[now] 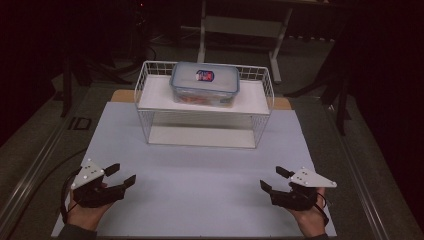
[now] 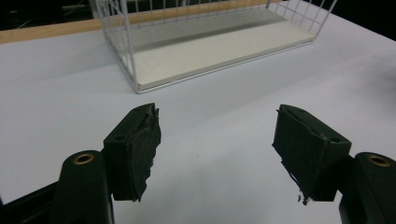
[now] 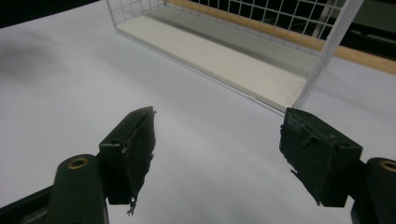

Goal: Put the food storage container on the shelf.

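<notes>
No writing could be read. The lid of the clear container [image 1: 204, 82] on the wire rack's [image 1: 205, 102] upper shelf, near the surface's far edge, carried a red, white and blue label [image 1: 204, 76], its print too small to make out.

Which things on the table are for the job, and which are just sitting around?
For the job:
- left gripper, open, holding nothing
- right gripper, open, holding nothing
- clear lidded food box on the upper shelf
- white wire shelf rack

Just around:
- white table sheet
- wooden board edge behind the rack
- metal stand in the dark background
</notes>
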